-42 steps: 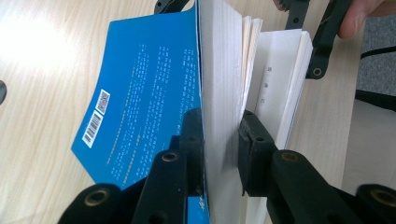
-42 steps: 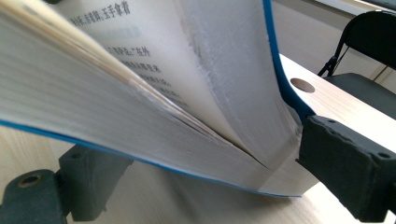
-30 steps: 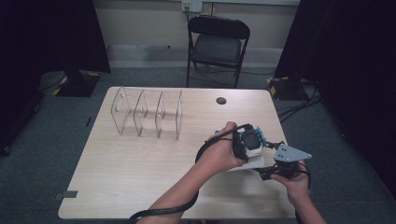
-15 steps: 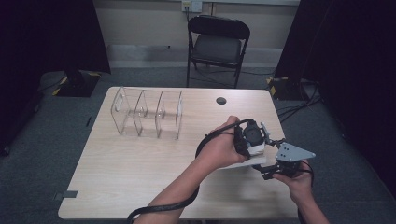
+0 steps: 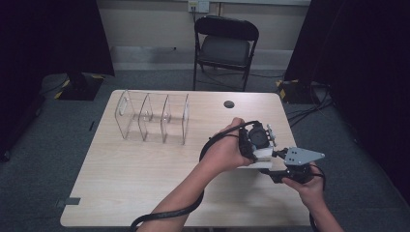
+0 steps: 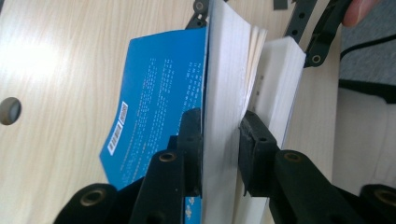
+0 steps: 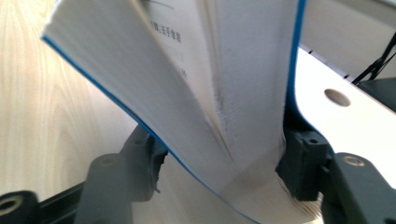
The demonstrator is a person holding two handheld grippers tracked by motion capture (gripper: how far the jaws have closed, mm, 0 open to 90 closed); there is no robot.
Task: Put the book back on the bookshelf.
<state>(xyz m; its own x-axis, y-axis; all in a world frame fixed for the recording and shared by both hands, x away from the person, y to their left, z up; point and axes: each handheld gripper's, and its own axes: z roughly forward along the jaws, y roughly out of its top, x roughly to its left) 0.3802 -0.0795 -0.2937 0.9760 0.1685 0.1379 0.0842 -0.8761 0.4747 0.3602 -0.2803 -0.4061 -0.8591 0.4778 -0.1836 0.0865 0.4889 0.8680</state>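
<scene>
Meanwhile both tools, left and right, the latter just closing, clamp the book; the clear rack stands empty.

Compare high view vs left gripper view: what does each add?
High view alone: the clear acrylic divider rack, the black folding chair, and both hands meeting at the table's right side. Left gripper view alone: the blue paperback book's back cover with its barcode, and the left gripper with its fingers pressed on a wad of pages. Both: the light wooden table and its round hole.
</scene>
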